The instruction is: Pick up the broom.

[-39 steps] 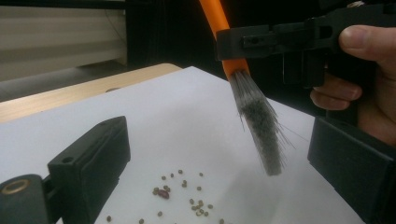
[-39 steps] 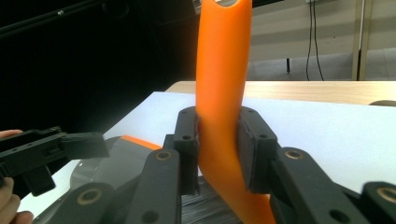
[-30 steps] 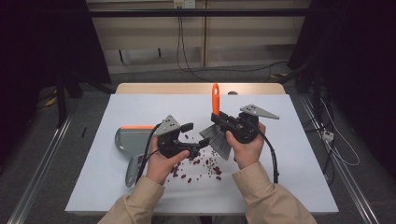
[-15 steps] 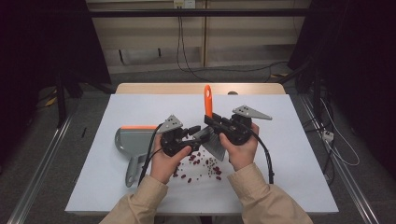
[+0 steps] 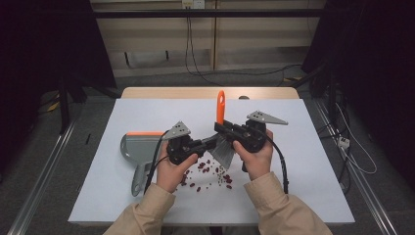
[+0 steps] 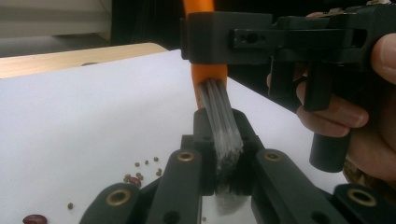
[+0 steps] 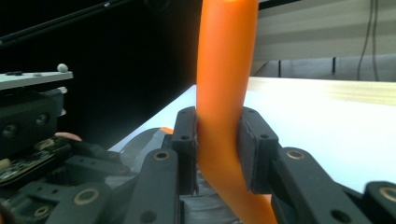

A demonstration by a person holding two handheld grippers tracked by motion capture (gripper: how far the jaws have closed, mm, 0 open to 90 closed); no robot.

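Brush [image 5: 221, 128] stands upright over the table [image 5: 303, 191], gripped at two places at once: the right gripper [image 7: 218, 151] is clamped on its orange handle [image 7: 225, 70], and the left gripper [image 6: 228, 158] has just been closing and now pinches the grey bristles [image 6: 223, 119] below that handle. Just under both grippers, near the person's hands, red beans [image 5: 208, 172] lie scattered on the white sheet. Beyond the left gripper's outer side, apart from the beans, a grey dustpan [image 5: 139, 149] with an orange lip lies flat. Farther off, past the brush tip, the wooden table edge [image 5: 210, 92] meets a dark floor with cables.

The step in hand looks like squeezing or combing the bristles clean or straight before sweeping. To do it well, the right gripper's hold on the handle should stay firm and steady so the brush does not twist, while the left gripper draws down along the bristles rather than across them. Too hard a pinch risks splaying the tuft.
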